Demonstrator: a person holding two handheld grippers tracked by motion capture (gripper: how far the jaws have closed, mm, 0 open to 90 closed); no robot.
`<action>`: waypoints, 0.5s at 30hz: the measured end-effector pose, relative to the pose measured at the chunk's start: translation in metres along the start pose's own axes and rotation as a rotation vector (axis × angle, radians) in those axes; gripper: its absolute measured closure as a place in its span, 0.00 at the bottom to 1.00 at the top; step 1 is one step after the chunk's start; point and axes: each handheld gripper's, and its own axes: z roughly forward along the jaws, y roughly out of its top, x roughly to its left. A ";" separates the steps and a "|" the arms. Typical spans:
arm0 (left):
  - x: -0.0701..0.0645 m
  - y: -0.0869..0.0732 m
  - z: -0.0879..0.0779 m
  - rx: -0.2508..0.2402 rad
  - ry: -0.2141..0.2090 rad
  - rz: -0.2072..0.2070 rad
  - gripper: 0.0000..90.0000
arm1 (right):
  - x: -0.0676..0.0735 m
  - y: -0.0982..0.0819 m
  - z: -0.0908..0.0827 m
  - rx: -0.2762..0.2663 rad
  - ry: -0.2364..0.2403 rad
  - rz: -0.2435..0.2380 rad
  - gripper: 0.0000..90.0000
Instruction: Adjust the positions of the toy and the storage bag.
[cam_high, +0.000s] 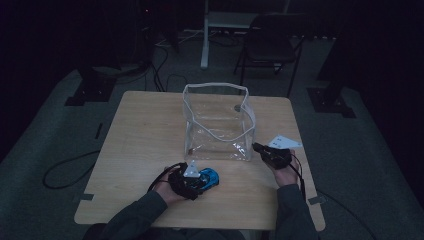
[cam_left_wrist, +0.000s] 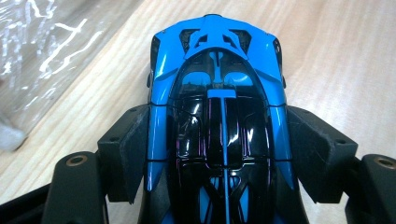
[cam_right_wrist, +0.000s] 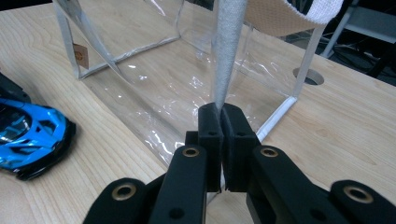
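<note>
A blue and black toy car (cam_left_wrist: 219, 116) lies on the wooden table near the front edge (cam_high: 212, 178). My left gripper (cam_left_wrist: 217, 140) has its pads pressed on both sides of the car, and it sits at the front centre-left of the table (cam_high: 192, 181). A clear plastic bag (cam_high: 217, 122) with white trim stands open at mid-table. My right gripper (cam_right_wrist: 221, 116) is shut on the bag's white strap (cam_right_wrist: 229, 46) at the bag's near right corner (cam_high: 259, 148). The car (cam_right_wrist: 28, 135) is also at the left of the right gripper view.
The wooden table (cam_high: 145, 130) has a round hole (cam_right_wrist: 309, 76) just behind the bag. A dark folding chair (cam_high: 272, 40) and floor cables (cam_high: 65, 170) lie beyond and left of the table. The room is dim.
</note>
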 end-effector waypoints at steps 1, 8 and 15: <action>-0.002 0.000 0.000 0.003 -0.001 0.008 0.31 | 0.000 0.000 0.000 0.000 0.000 -0.001 0.97; -0.006 -0.002 -0.002 -0.013 -0.031 0.050 0.31 | 0.000 -0.001 0.000 -0.005 0.003 0.001 0.97; -0.007 0.001 -0.004 -0.018 -0.077 0.155 0.31 | -0.001 -0.001 0.000 -0.007 0.005 0.004 0.97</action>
